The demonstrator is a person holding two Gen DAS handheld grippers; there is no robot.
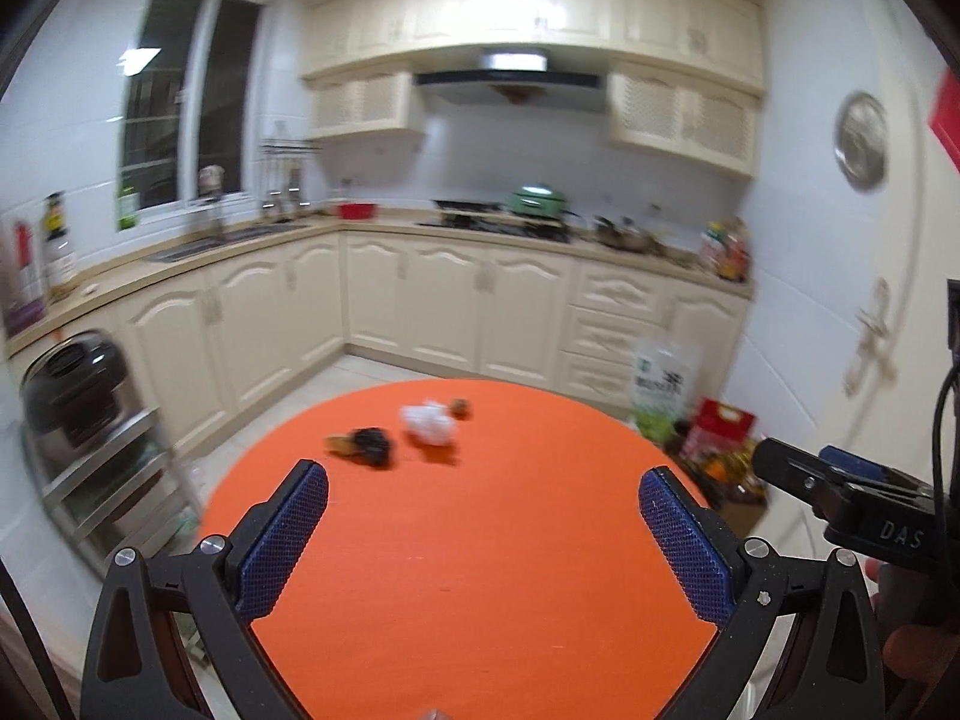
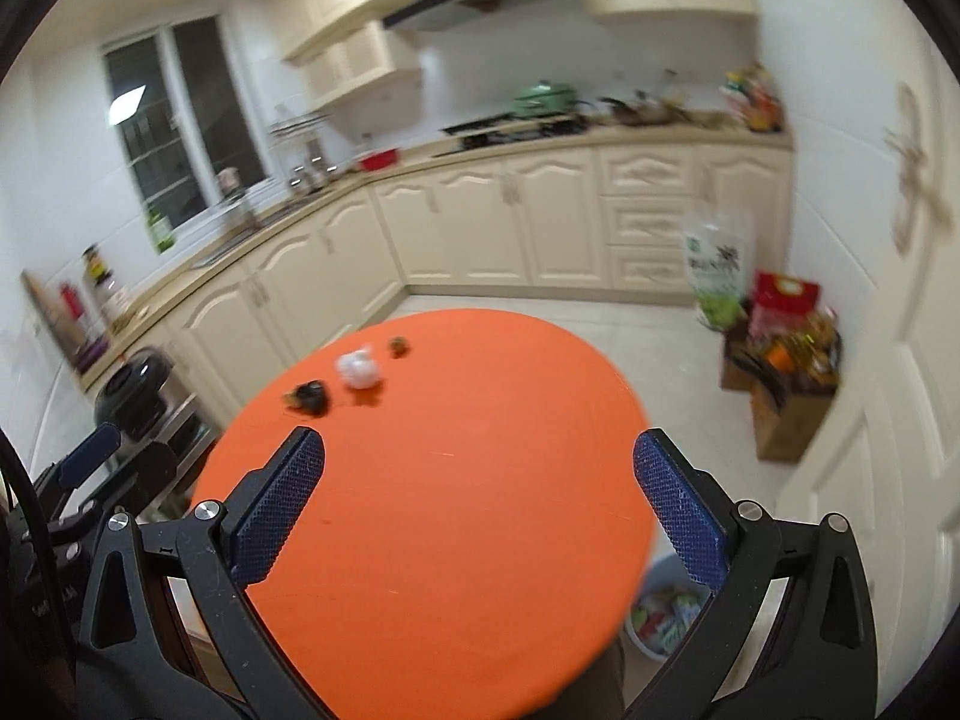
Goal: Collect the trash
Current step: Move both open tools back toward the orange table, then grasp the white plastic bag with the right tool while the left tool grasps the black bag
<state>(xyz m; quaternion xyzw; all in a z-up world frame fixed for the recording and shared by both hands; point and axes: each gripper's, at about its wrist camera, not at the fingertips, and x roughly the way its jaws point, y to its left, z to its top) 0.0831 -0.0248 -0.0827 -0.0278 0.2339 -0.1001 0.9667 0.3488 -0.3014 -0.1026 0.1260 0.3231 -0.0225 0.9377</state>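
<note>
Both claws, left (image 1: pixel 483 501) and right (image 2: pixel 479 474), gape wide and empty; paper ball (image 1: pixel 429 422) and dark scraps (image 1: pixel 372 446) lie well ahead, so reaching comes next

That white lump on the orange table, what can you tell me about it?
The white lump looks like crumpled paper or tissue, bunched into a rough ball with soft folds; blur hides finer detail. It rests on the far part of the round orange table, with a dark crumpled scrap to its left and a small brown bit to its right, apparently apart from both. Neither the left gripper nor the right gripper touches it; both sets of jaws stand open, well short of it.
</note>
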